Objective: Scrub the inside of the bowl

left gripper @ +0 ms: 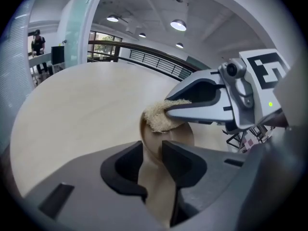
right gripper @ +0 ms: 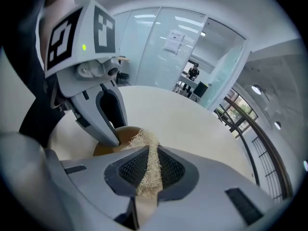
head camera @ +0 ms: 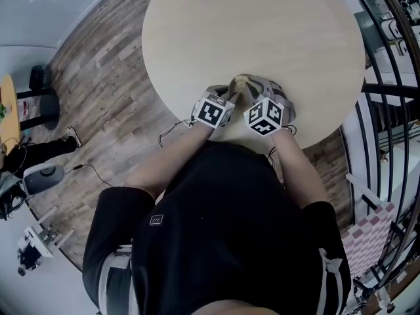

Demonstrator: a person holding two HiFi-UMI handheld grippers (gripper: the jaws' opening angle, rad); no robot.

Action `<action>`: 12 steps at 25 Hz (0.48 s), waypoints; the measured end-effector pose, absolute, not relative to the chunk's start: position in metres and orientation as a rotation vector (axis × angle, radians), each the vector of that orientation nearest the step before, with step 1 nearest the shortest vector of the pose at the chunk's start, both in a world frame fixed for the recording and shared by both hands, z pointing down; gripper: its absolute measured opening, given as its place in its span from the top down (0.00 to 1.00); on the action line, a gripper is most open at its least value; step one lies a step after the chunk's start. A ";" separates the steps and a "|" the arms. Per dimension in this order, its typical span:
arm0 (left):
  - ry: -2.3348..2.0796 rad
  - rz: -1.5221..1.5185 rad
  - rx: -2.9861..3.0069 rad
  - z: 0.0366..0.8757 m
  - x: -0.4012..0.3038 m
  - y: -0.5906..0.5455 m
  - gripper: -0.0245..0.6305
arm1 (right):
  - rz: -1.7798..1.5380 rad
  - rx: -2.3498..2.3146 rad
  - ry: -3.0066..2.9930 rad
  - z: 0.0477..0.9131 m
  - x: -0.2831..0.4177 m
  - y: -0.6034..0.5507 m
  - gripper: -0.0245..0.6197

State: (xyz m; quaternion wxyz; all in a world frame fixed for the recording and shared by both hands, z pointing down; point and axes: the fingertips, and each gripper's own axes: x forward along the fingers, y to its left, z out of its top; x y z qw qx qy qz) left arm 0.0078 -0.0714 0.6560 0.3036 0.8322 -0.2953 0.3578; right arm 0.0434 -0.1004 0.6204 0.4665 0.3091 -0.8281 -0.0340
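A brown bowl (head camera: 257,84) sits near the near edge of the round pale table (head camera: 262,25), between my two grippers. In the left gripper view, my left gripper (left gripper: 154,160) straddles the bowl's (left gripper: 171,136) near rim. Its jaws stand a little apart around the wall, and I see no pad pressing on it. My right gripper (right gripper: 148,170) is shut on a pale fibrous scrubber (right gripper: 150,148), whose tip rests inside the bowl (right gripper: 122,136) against the far wall. From the left gripper, the scrubber (left gripper: 158,115) pokes out of the right gripper's fingers (left gripper: 202,110).
The person stands tight against the table's near edge (head camera: 230,140). A black railing (head camera: 387,77) runs along the right. Stands and gear sit on the wooden floor (head camera: 98,97) at left. A person (left gripper: 37,40) stands far off behind glass partitions.
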 end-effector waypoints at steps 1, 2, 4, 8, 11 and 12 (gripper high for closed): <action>-0.775 0.960 2.202 0.655 0.005 -0.070 0.78 | -0.062 0.761 -2.063 0.614 0.044 -0.100 0.87; -0.768 0.975 2.203 0.652 0.002 -0.068 0.76 | -0.037 0.779 -2.091 0.607 0.047 -0.100 0.87; -0.752 1.009 2.213 0.648 -0.006 -0.067 0.74 | 0.026 0.853 -2.140 0.590 0.057 -0.104 0.87; -0.731 1.020 2.204 0.642 -0.021 -0.069 0.74 | 0.121 0.995 -2.182 0.569 0.078 -0.106 0.87; -0.743 1.030 2.208 0.636 -0.027 -0.074 0.74 | 0.128 1.009 -2.177 0.565 0.080 -0.098 0.87; -0.763 1.047 2.223 0.632 -0.029 -0.077 0.74 | 0.113 0.998 -2.172 0.565 0.077 -0.094 0.87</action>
